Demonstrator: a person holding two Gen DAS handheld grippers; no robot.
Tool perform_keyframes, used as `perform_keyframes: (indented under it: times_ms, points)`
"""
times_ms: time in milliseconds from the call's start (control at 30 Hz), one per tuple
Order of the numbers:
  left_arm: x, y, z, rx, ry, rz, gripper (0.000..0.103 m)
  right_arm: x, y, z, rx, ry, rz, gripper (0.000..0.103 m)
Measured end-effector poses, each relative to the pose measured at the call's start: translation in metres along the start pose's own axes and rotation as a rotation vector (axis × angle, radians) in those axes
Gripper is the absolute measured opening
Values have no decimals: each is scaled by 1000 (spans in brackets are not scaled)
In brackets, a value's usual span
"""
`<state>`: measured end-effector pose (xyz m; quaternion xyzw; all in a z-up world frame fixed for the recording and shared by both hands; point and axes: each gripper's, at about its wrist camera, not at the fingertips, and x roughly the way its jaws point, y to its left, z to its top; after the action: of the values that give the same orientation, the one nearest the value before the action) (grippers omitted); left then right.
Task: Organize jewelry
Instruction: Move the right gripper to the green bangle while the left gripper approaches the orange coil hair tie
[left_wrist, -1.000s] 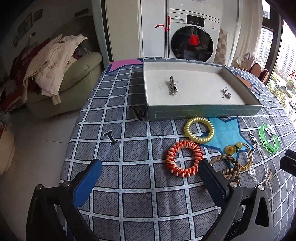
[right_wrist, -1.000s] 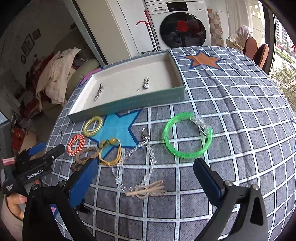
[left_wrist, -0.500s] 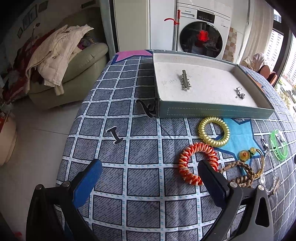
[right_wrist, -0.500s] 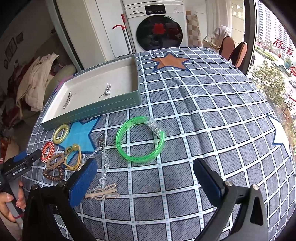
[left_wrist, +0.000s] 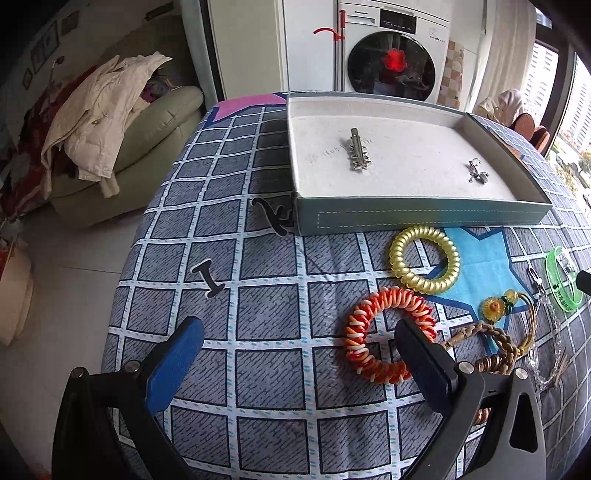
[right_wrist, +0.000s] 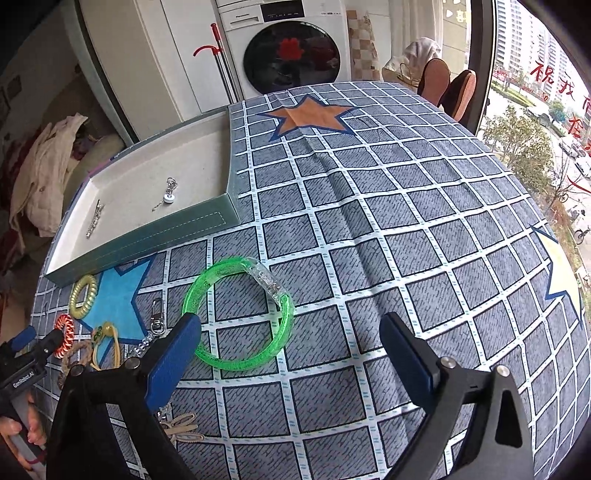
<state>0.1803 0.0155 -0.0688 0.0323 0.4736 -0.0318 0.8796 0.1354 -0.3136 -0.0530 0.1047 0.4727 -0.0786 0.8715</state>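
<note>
Green bangle (right_wrist: 239, 314) flat on desk (right_wrist: 406, 229), just left of right hand-held gripper (right_wrist: 290, 334). Jaws wide, just narrowing, empty; left pad overlapping its rim. Left hand-held gripper (left_wrist: 299, 350) also wide, farther off.

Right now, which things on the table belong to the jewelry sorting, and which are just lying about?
Job:
tray, holding a hair clip and a small charm
gold coil tie
orange coil tie
green bangle
braided bracelet
flower cord
crystal chain

Lying about:
tablecloth
washing machine
sofa with clothes
chairs
</note>
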Motion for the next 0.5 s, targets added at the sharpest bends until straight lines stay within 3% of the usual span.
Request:
perform_keyframes:
  times_ms: [367, 500]
  points:
    - [-2, -13, -1, 64, -15, 8, 103, 10, 19, -5, -135, 3, -81, 77]
    - [-4, -18, -1, 83, -20, -14, 102, 9, 23, -5, -157, -4, -70, 70]
